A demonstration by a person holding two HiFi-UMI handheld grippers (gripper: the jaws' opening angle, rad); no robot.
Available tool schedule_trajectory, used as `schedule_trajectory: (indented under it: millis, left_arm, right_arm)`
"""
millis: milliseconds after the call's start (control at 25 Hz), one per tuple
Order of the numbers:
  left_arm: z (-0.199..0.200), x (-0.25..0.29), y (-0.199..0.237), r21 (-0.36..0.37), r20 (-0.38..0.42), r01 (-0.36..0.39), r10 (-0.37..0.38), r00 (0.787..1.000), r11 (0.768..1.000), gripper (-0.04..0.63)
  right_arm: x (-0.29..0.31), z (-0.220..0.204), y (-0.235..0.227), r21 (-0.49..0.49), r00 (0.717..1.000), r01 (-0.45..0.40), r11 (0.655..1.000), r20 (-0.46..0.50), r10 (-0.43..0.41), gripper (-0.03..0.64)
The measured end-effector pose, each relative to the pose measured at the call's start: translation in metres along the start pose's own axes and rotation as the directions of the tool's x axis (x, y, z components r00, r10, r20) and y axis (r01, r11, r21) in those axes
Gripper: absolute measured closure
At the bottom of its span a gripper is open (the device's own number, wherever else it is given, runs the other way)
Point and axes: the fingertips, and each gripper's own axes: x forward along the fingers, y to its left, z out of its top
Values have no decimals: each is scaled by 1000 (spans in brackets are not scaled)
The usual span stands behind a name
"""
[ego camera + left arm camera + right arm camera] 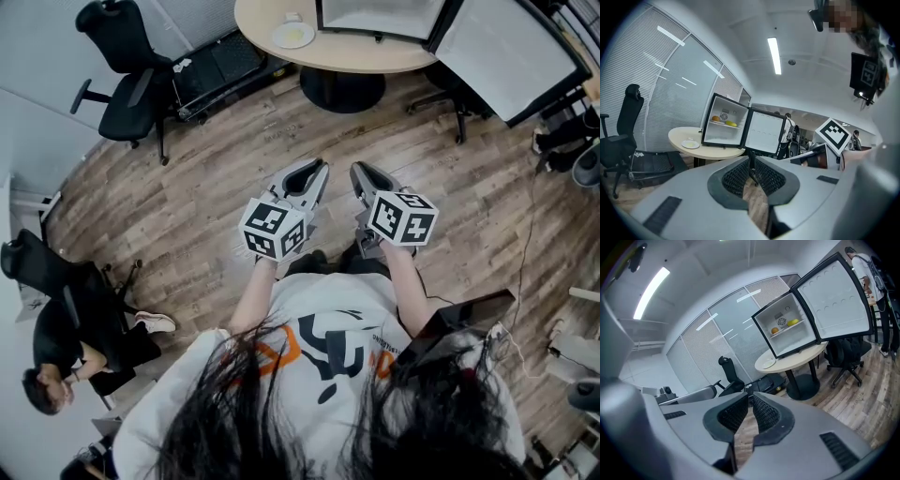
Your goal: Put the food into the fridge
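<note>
— Two grippers, no load: why are they hanging so far from the table?
— Judged from the layout, no transfer is under way. The person is holding the left gripper and the right gripper side by side close to the body, over bare floor and well apart from the table. That is reading as a neutral carry posture, either at the close of the task or between steps.
— Where is the food sitting?
— It is lying on the upper shelf inside the fridge: an orange and a yellow fruit, near each other. The fridge is standing on the round table, and its door is hanging wide open, presumably to keep the shelf reachable. A plate is sitting near the table's edge, beside the fridge on the side away from the door. It is showing no clear food item, though the detail is too small to confirm.
— What are the jaws doing?
— Both pairs are resting clenched, pads meeting at the tips, with only floor showing behind them. Neither gripper is grasping or touching anything.
— What is remaining?
— Probably only the door, if closing it is counting as part of the job.
</note>
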Motion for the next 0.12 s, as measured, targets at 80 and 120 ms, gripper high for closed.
schedule_trajectory:
  millis: [80, 120]
  left_arm:
    - [0, -2, 1, -1, 0, -1, 1, 1000, 1000, 546]
    - [0, -3, 2, -2, 0, -2, 2, 1000, 1000, 546]
  right_arm:
    - [0, -1, 1, -2, 1000, 3, 1000, -2, -3, 572]
    - [0, -1, 2, -4, 1000, 4, 1000, -3, -4, 572]
